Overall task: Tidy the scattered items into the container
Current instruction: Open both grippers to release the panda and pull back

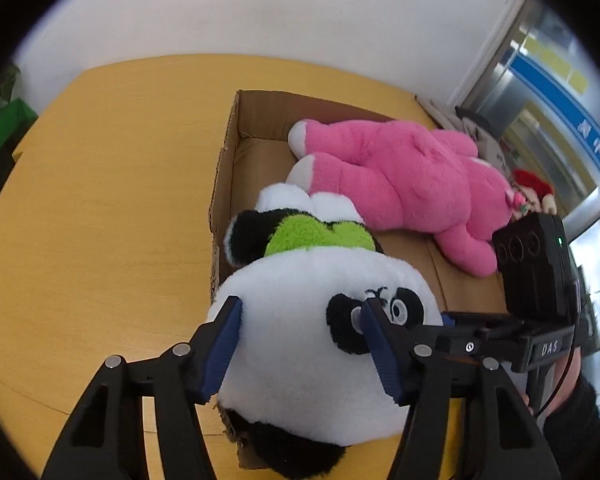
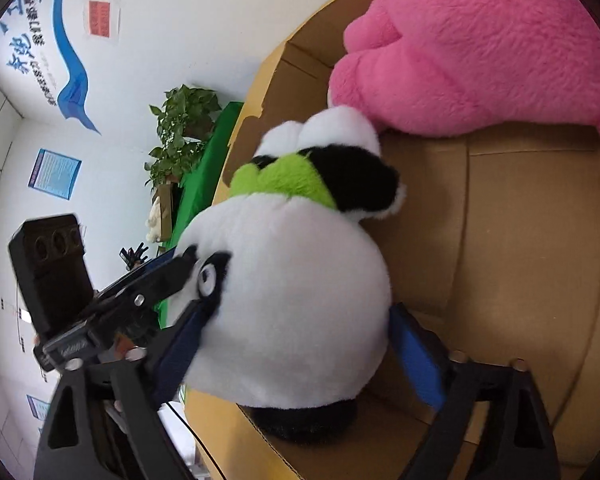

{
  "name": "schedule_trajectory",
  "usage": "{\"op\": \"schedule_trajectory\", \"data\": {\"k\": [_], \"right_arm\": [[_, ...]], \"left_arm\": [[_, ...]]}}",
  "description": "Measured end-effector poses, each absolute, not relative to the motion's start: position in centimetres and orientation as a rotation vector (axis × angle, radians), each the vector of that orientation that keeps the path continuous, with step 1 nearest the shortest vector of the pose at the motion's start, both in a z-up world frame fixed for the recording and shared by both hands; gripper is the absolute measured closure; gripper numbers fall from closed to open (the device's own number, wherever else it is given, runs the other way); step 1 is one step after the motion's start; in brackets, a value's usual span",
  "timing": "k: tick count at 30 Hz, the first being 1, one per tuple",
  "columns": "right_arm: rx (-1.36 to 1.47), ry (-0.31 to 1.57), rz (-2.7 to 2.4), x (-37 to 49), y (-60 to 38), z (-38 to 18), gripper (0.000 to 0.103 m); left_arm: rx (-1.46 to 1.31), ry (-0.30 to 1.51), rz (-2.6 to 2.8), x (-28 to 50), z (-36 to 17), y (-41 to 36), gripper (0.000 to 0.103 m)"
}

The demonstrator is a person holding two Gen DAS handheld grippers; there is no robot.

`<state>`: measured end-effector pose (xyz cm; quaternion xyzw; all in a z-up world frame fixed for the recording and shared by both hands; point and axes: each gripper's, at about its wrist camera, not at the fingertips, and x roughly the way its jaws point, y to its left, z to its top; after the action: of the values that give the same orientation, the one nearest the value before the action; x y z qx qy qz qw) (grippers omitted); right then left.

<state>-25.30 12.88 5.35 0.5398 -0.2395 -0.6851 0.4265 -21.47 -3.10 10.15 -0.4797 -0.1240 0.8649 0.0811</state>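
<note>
A plush panda (image 1: 316, 320) is straddling the near wall of an open cardboard box (image 1: 236, 152), its white head bulging over the rim while its body and green scarf are lying inside, feet touching a large pink plush bear (image 1: 404, 176) already stretched across the box floor. The left gripper (image 1: 300, 348) is bracketing the panda's head with both blue pads pressing into the fur, one of them over an eye patch. The right gripper (image 2: 296, 348) is set around the same head from the other side, jaws wide; its left pad is sitting against the fur, while the right pad is standing just beside it, and whether that one is gripping cannot be told.

The risk from here is a release too early — with the heavy head hanging on the rim, the panda is likely to roll back out onto the yellow table (image 1: 100, 200). The soft fur is also giving under the pads, so a squeeze on the head alone may slip. The two tools are working very near each other and could knock together.

The pink bear is taking up most of the box, leaving little room. A small doll with a red hat (image 1: 534, 188) is waiting beyond the box; a potted plant (image 2: 180, 128) and green cloth (image 2: 204, 184) are standing off to the side.
</note>
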Motion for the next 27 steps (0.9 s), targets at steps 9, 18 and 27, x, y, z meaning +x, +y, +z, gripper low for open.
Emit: {"op": "schedule_trajectory", "data": {"k": [9,18,27], "right_arm": [[1.3,-0.529,-1.835,-23.0,13.2,7.7,0.028],[1.284,-0.464,-1.928,-22.8,15.1,8.8,0.014],[1.177,-0.427,-2.134,-18.6,24.5,14.6,0.003]], "left_arm": [[-1.388,-0.397,2.566,-21.5,9.8,-2.2,0.043],[-1.347,-0.395,2.607,-20.2,11.7,-3.3,0.042],[-1.254,-0.351,2.732,-11.7,13.9,-2.6,0.042]]}}
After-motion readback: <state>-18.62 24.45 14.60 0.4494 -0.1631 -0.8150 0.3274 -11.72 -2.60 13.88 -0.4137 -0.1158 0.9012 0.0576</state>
